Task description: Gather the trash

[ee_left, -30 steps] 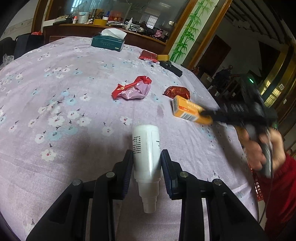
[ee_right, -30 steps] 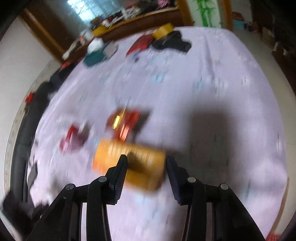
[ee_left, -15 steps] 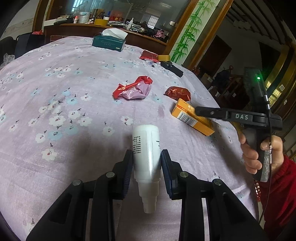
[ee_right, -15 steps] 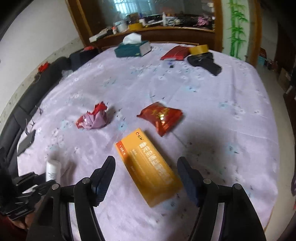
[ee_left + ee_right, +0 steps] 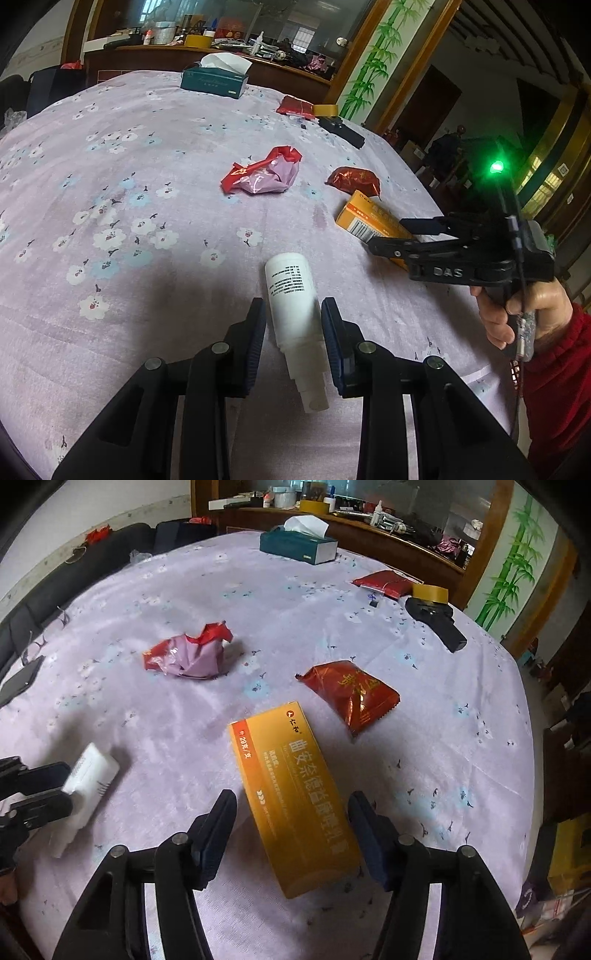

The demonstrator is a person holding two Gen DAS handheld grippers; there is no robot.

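In the left wrist view my left gripper point(image 5: 293, 328) is clamped on the white spray bottle point(image 5: 293, 295), nozzle towards the camera. I only need to hold it firm and level. Beyond the bottle lies the crumpled red and pink wrapper point(image 5: 264, 173). To the right of the bottle the orange carton point(image 5: 373, 221) lies on the flowered tablecloth point(image 5: 110, 184), and my right gripper point(image 5: 386, 234) covers its near end, so I cannot tell from here whether a finger touches it.

In the right wrist view my right gripper point(image 5: 291, 830) stands apart, one finger on each side of the orange carton point(image 5: 291, 797); its jaws have just been closing a little, not yet pressing. The carton lies slanted, so I should square the fingers to its long sides before I squeeze. The red snack packet point(image 5: 352, 694) lies just beyond the carton. A trash bin is in no view.
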